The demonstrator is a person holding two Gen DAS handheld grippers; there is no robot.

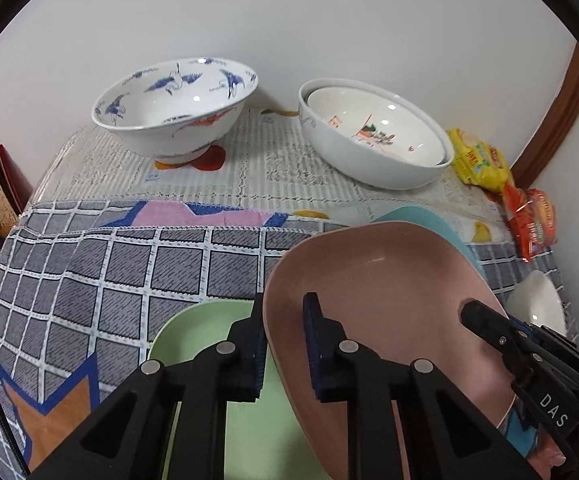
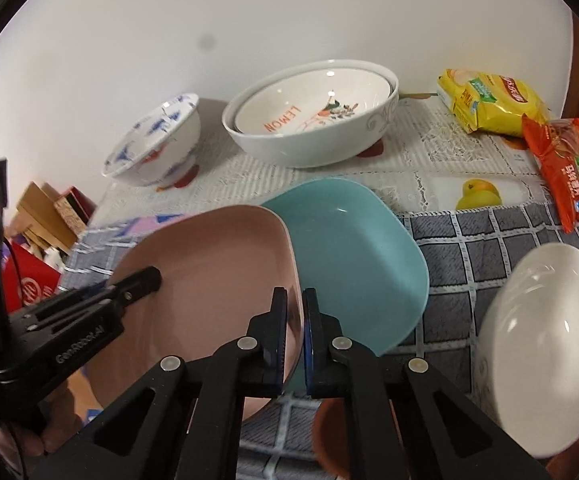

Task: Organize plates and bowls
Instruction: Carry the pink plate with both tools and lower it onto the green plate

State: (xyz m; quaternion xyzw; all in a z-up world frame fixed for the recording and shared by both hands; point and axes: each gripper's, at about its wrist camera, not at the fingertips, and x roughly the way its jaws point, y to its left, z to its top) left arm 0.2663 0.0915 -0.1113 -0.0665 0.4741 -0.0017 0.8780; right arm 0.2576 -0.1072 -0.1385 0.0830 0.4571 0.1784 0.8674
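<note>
Checked cloth (image 1: 89,280) covers our table, bowls parked by the wall. We grip the pink plate (image 1: 389,280) on both sides: our left gripper (image 1: 285,344) pinches its left rim, our right gripper (image 2: 295,336) is clamped on its right rim. It hangs tilted, overlapping the teal plate (image 2: 353,256). Next, we judge, we lower it squarely onto that plate, then release.

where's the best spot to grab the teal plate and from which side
Judging from the right wrist view, take the teal plate by its raised rim at the near right corner, coming from the near right. The pink plate overlaps its left edge, and both tools clamp that pink rim, so only the right and far edges look free.
</note>
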